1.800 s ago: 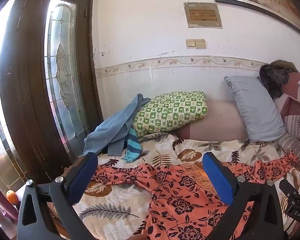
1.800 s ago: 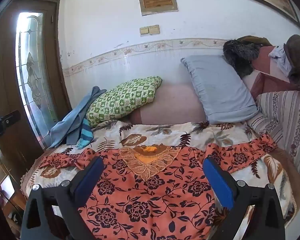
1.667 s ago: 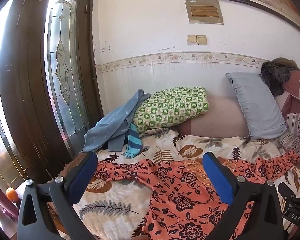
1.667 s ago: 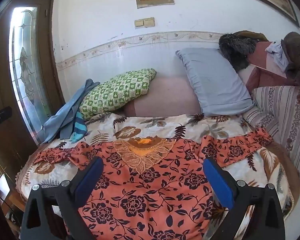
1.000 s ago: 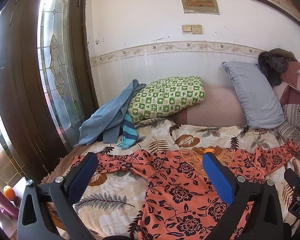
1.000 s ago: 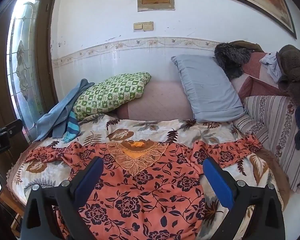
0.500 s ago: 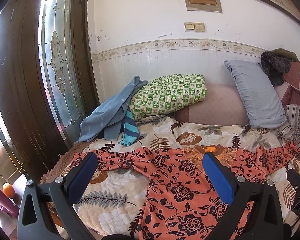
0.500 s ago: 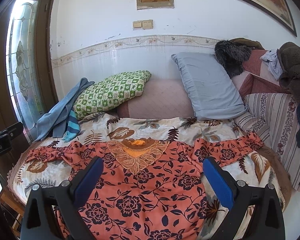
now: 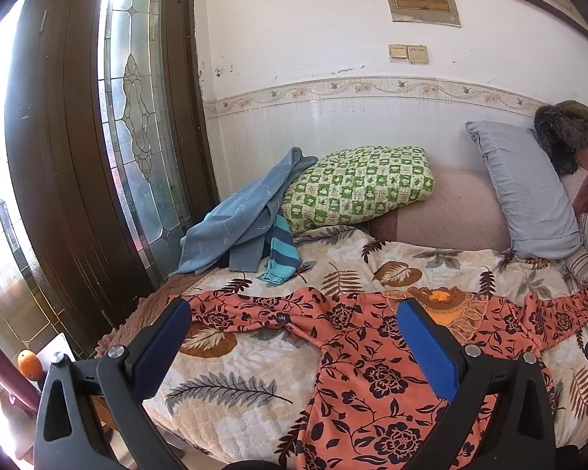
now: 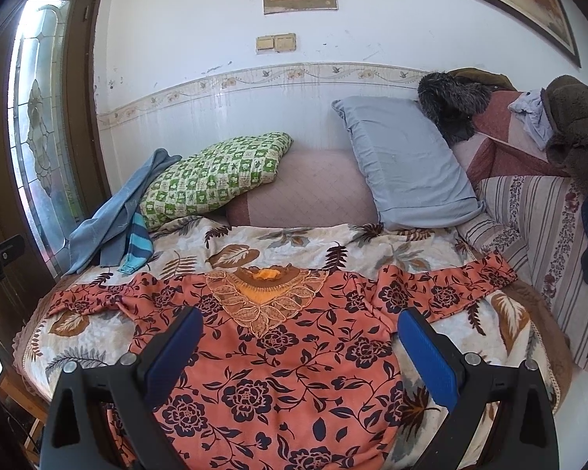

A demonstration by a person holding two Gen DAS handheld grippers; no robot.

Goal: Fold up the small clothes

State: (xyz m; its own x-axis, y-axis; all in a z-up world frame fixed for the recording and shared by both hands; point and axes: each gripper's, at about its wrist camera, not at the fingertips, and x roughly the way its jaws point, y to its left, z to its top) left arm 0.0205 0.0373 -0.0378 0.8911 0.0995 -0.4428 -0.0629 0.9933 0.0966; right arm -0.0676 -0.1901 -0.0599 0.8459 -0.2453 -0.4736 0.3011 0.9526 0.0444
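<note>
An orange blouse with dark flowers [image 9: 356, 356] [image 10: 294, 356] lies spread flat on the bed, sleeves out to both sides and an embroidered collar [image 10: 264, 293] at the far end. My left gripper [image 9: 294, 329] is open and empty, held above the blouse's left sleeve [image 9: 251, 309]. My right gripper [image 10: 298, 333] is open and empty, held above the blouse's chest. Neither touches the cloth.
The bed has a leaf-print cover [image 9: 231, 391]. At its head lie a green checked pillow [image 9: 356, 188], a grey pillow [image 10: 407, 168] and a blue cloth with a striped piece [image 9: 247, 219]. A dark wooden door [image 9: 82, 156] stands left; a striped sofa with clothes [image 10: 548, 211] stands right.
Both grippers have drawn back and risen a little, so more of the bed and blouse shows. The blouse has not moved. Both grippers stay open.
</note>
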